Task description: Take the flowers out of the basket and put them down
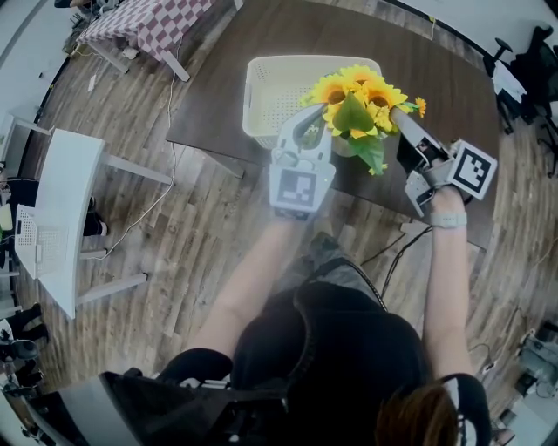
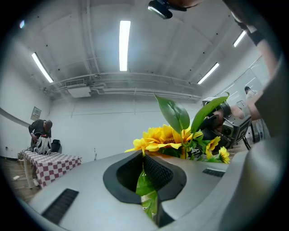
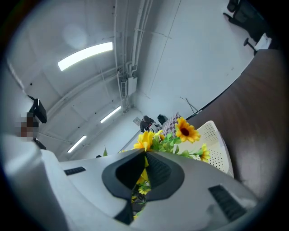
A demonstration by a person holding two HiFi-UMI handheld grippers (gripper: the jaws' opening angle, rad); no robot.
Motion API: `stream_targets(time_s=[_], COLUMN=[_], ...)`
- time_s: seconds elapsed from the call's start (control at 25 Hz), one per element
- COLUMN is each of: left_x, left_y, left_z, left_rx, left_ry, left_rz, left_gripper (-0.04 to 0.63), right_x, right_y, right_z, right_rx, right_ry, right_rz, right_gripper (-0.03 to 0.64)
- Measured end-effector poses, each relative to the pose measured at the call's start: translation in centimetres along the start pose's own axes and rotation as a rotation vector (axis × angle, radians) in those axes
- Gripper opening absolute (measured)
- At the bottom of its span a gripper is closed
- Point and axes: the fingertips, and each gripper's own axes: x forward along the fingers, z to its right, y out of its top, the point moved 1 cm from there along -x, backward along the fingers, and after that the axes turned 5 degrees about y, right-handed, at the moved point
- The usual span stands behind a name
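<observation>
Flowers clamped from both sides by level left tool, right tool.

Basket occupies the desk's near left portion. Bare desk surface lies open to its right and beyond it.

On my head view the sunflowers read bright yellow with brown centres, and their leaves are mid green. The basket behind them is cream, dotted all over with small holes. The table is dark brown, and the floor is grey-brown wood plank. At the upper left of the frame a tablecloth is checked maroon and white. The left gripper and right gripper are pale grey, each carrying a black-and-white square pattern. The pads are black with a fine grid texture.
</observation>
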Motion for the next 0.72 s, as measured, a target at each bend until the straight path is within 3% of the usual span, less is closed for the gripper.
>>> stream_targets(time_s=[0.72], left_x=[-2.6], left_y=[0.7], left_z=[8.2], left_rx=[-0.001], left_ry=[-0.106], left_rz=[0.034], left_gripper=[0.008], right_x=[-9.1], right_y=[-2.0], right_z=[-1.7], right_rx=[-0.010], right_ry=[-0.021], right_rz=[0.106], right_gripper=[0.000])
